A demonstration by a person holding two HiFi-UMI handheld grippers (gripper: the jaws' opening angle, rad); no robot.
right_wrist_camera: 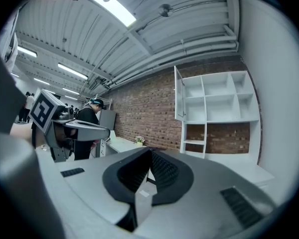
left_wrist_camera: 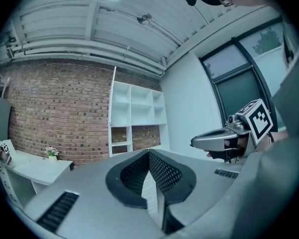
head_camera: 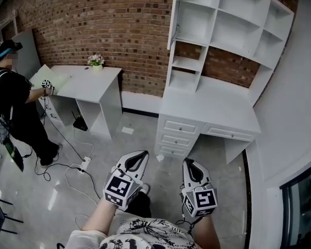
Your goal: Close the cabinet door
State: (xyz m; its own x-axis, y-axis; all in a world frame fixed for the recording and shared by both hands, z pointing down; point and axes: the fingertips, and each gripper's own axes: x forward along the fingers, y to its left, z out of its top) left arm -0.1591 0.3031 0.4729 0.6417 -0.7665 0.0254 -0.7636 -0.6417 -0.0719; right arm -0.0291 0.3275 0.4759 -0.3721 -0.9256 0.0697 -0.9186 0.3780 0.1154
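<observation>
Hovering at the bottom centre of the head view, the left gripper (head_camera: 143,155) and right gripper (head_camera: 188,164) both have their jaws pressed together on nothing. Upper centre, the cabinet door (head_camera: 171,15) stands ajar on the left edge of the white shelf unit (head_camera: 233,19).

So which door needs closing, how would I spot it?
Find the tall white shelf unit against the red brick wall, above the white desk with drawers. The thin white cabinet door sticks out from its upper left edge, its only door.
</observation>
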